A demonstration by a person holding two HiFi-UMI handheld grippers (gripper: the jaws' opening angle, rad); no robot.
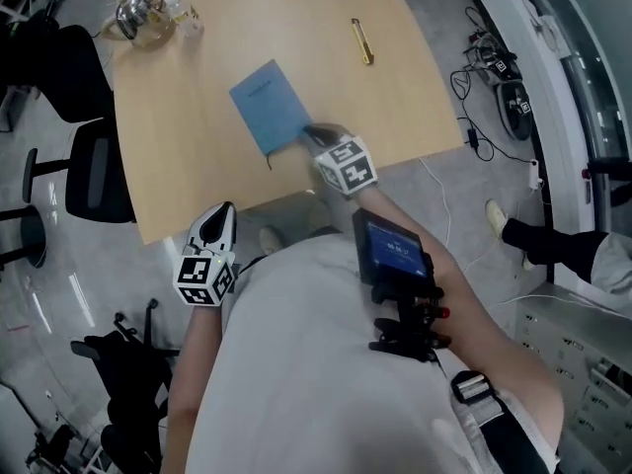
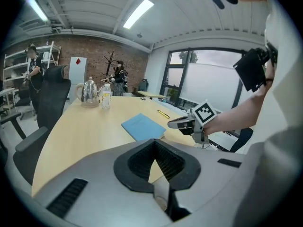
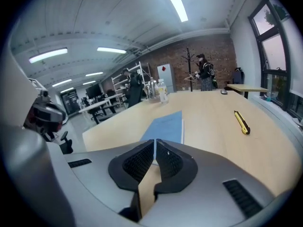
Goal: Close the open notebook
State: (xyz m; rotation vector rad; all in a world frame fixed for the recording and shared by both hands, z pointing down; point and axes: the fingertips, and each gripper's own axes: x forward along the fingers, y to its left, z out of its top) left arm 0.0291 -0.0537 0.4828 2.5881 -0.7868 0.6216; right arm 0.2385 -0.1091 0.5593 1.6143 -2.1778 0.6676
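A blue notebook [image 1: 269, 102] lies shut and flat on the wooden table [image 1: 188, 156]; it also shows in the left gripper view [image 2: 142, 126] and the right gripper view [image 3: 166, 126]. My right gripper [image 1: 308, 131] is at the notebook's near right corner, with its jaws together and nothing between them [image 3: 155, 141]. From the left gripper view, the right gripper [image 2: 173, 123] is just beside the cover's edge. My left gripper [image 1: 222, 210] hovers at the table's near edge, well short of the notebook. Its jaws [image 2: 154, 142] meet at the tips and hold nothing.
A yellow utility knife [image 1: 363, 40] lies at the far right of the table. A metal kettle [image 1: 133, 13] and a bottle [image 1: 185, 13] stand at the far left corner. Black office chairs [image 1: 94, 166] stand left of the table, and cables [image 1: 494, 67] lie on the floor at the right.
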